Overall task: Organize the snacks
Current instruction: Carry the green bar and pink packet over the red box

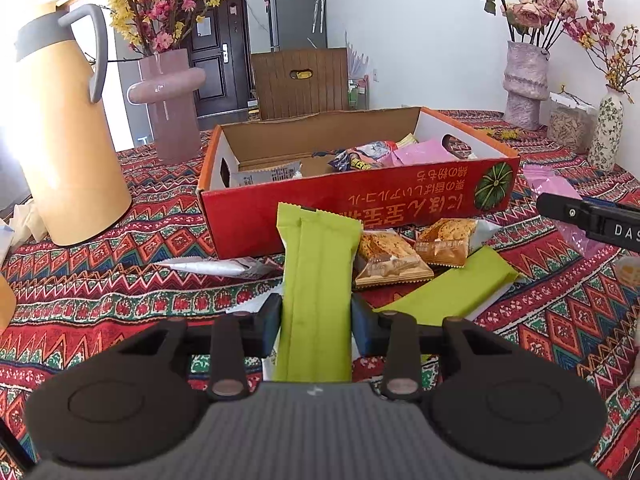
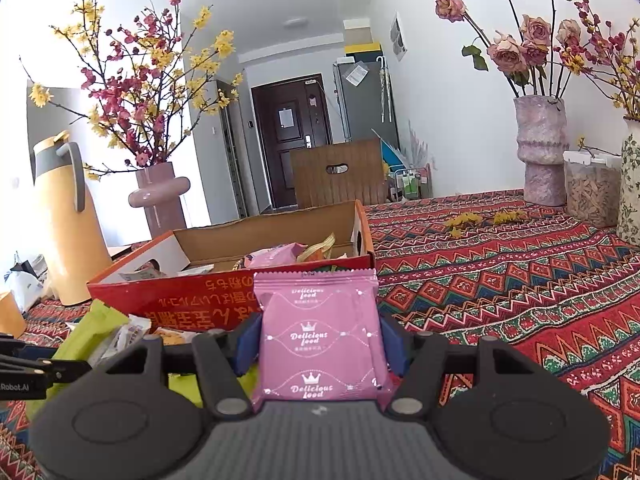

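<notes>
Now the left gripper (image 1: 316,312) has its fingers (image 1: 270,322) clamped on a green packet (image 1: 316,280), which stands upright between them just in front of the red box (image 1: 360,196). The right gripper (image 2: 320,340) has its fingers (image 2: 248,340) clamped on a pink packet (image 2: 320,340) printed "Delicious food", held upright close to the box's near wall (image 2: 192,300).

The box sits open on the patterned worktop (image 1: 120,272) and already holds several snacks, among them a pink packet (image 1: 424,152) and a dark wrapper (image 1: 356,158). On the worktop in front of the box lie two brown biscuit packs (image 1: 388,260), touching each other, a second green packet (image 1: 452,284) lying flat just beside them, and a silver wrapper (image 1: 224,268) to the left. More pink wrapping (image 1: 548,180) lies right of the box.

A yellow jug (image 1: 68,140) stands left of the box, with a pink vase (image 1: 172,100) of flowers behind it. Two more vases (image 2: 544,148) and a jar (image 2: 592,188) stand at the far right.
</notes>
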Available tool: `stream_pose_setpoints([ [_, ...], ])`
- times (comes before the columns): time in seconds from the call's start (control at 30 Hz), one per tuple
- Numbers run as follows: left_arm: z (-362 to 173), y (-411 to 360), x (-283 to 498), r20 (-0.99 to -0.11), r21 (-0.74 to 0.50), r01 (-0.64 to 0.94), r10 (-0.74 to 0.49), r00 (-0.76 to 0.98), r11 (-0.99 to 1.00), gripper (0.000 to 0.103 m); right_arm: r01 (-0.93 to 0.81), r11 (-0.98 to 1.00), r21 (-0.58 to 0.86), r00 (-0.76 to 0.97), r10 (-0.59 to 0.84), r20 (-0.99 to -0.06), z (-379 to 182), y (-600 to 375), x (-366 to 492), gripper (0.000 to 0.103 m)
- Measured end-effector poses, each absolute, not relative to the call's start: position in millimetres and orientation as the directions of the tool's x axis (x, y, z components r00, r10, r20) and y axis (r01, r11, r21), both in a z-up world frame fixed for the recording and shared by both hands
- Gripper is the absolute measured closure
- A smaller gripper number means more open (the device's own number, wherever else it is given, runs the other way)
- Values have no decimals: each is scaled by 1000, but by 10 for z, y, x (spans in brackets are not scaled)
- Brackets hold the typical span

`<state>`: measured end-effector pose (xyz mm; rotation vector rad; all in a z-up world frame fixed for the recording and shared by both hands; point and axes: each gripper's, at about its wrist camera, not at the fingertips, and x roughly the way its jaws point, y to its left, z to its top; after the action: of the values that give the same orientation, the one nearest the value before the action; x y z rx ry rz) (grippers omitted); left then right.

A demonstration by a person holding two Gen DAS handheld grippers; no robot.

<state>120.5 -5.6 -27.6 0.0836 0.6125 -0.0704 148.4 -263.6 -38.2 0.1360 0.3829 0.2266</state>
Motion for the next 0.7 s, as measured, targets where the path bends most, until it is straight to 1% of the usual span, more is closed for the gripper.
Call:
stream_pose_setpoints([
  [0.23, -79, -110, 1139, -525, 40, 95, -60, 849, 995, 66, -216, 963, 160, 901, 260, -347, -355, -2594, 1445, 42],
  [0.43, 113, -180, 1185, -481, 25, 89, -66, 874, 996, 66, -236, 957, 170, 906, 280, -318, -215, -2592, 1415, 42],
  [0.7, 395, -280, 1350, -419, 21, 83, -67, 906, 996, 66, -279, 950, 144, 915, 308, -260, 83, -2451, 1524, 42],
])
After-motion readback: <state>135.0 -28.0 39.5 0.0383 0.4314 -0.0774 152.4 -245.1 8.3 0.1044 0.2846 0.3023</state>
